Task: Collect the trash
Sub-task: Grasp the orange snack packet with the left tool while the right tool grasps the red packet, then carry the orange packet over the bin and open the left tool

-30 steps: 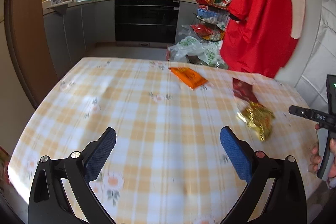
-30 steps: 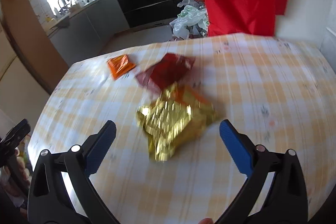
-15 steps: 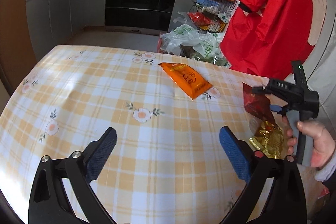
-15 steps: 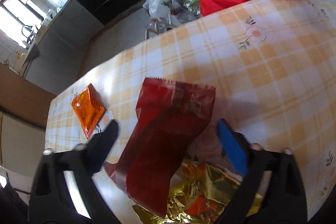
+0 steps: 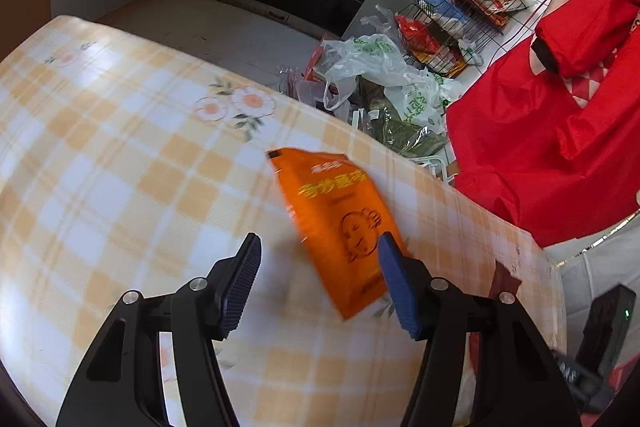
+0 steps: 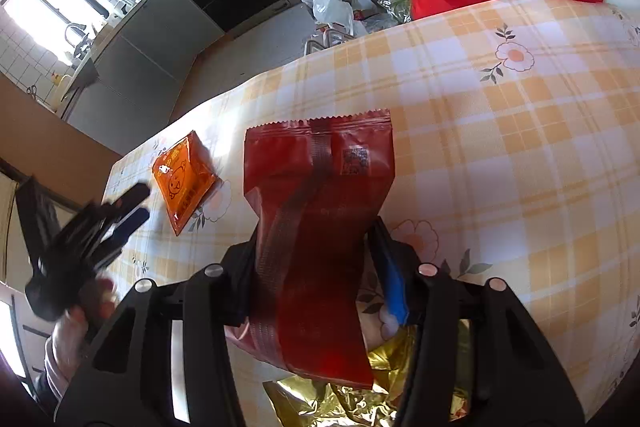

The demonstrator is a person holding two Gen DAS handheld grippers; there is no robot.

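My right claw (image 6: 316, 263) has just been closing, and the dark red wrapper (image 6: 316, 211) now sits pinched between its jaws, waist visibly squeezed, its serrated end pointing to 12 o'clock over the checked counter (image 6: 500, 155). Under the claw at 6 o'clock lies the crumpled gold foil wrapper (image 6: 352, 399). At 10 o'clock from the red wrapper the orange sachet (image 6: 184, 179) lies flat, and my left claw shows beyond it at 9 o'clock, blurred.

My left claw (image 5: 320, 283) has also just been narrowing; its jaws stand half apart. The orange sachet (image 5: 340, 231) lies on the counter (image 5: 120, 163) between them, nearer the right-hand blue pad (image 5: 396, 287), which overlaps its edge; whether it touches I cannot tell. The left-hand pad is clear of it.

Past the counter's far edge, at 1 o'clock, plastic bags (image 5: 380, 67) sit heaped on the floor, with a wire rack (image 5: 452, 23) of packets behind and red fabric (image 5: 552, 131) at 2 o'clock.
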